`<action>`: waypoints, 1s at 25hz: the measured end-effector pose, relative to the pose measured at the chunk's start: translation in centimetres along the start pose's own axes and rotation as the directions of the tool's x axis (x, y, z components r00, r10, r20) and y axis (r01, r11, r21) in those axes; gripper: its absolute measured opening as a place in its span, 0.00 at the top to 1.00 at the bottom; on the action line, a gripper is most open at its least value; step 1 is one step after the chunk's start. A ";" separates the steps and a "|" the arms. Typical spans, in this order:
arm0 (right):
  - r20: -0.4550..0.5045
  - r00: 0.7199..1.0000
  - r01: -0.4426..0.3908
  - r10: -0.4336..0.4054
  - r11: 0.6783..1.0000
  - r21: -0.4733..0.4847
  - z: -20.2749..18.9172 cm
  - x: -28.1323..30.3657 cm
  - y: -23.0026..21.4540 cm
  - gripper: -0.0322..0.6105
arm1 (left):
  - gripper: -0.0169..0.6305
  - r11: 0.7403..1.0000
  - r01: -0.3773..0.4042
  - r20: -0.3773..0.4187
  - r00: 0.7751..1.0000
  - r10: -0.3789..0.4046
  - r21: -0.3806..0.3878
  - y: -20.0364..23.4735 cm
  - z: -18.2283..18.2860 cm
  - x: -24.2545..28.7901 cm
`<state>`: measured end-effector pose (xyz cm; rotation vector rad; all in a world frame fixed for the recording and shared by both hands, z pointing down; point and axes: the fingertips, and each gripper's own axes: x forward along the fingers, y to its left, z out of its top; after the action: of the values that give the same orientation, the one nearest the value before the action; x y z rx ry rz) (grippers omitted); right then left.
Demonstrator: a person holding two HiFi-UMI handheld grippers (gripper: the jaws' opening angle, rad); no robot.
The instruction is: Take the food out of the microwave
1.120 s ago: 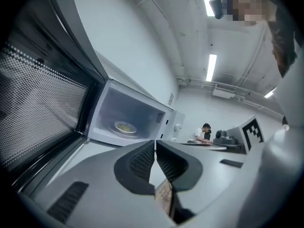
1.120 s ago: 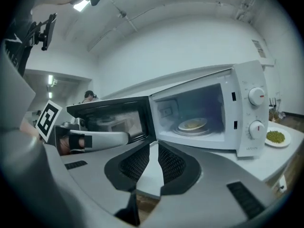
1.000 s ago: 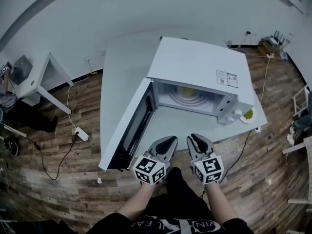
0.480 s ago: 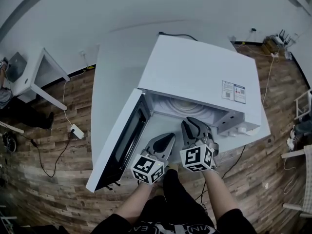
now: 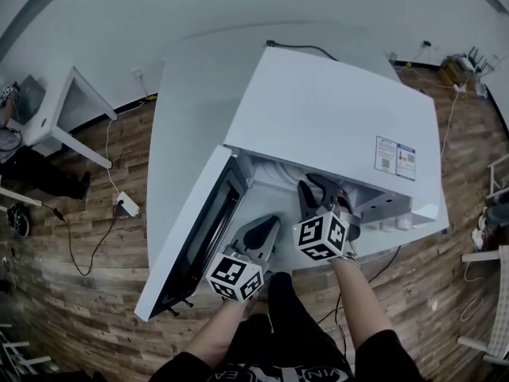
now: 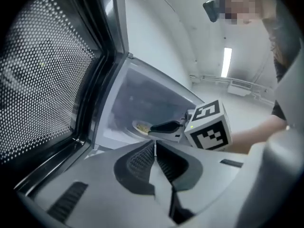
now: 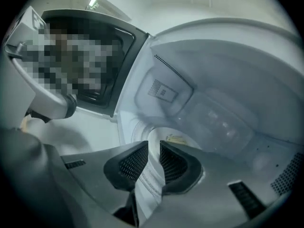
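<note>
one small heap of yellowish food [image 6: 141,127] lies on a round pale plate [image 7: 156,134] on the floor of the cavity of the white boxy microwave oven [image 5: 334,118], towards the back. in the right gripper view the plate sits just beyond the jaw tips, with the food on its far side.

the right gripper [image 7: 154,146] reaches into the cavity, pointing down towards the plate; its jaws are closed down to a thin slit and hold nothing. the pictures do not show whether its tips touch the plate. in the left gripper view its dark fingers [image 6: 166,126] lie right at the plate's near edge, with its marker cube [image 6: 209,132] behind them, outside the opening.

the left gripper [image 6: 155,144] stays outside, low in front of the opening and beside the right one. its ribbed pads are pressed together with nothing between them.

the dark-windowed microwave door [image 5: 195,237] stands swung wide open to the left, its perforated inner screen filling the left of the left gripper view. a printed label [image 5: 395,157] is stuck on the oven's top near the right corner. the oven stands on a pale grey table [image 5: 183,134] over a brown wood-plank floor [image 5: 79,293].
</note>
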<state>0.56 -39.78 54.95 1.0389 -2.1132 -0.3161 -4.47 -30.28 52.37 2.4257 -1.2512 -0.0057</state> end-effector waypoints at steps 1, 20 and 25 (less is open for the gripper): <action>-0.009 1.000 -0.005 0.005 1.000 -0.005 -0.2 0.3 0.0 0.86 | 0.95 1.000 -0.004 -0.001 1.000 0.004 0.000 0.1 0.0 -0.1; 0.112 0.992 -0.041 0.050 0.996 -0.084 -0.2 -4.5 2.9 0.86 | 0.93 0.980 0.026 -0.067 0.997 -0.040 -0.196 0.2 -1.5 2.1; 0.133 0.988 -0.062 0.076 0.992 -0.110 -0.8 -6.3 3.9 0.86 | 0.78 0.926 0.081 -0.029 0.995 -0.099 -0.368 -0.2 -1.3 3.5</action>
<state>1.32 -32.42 54.20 0.9027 -2.2235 -0.4723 -1.94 -32.45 54.10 2.1408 -1.0123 -0.1908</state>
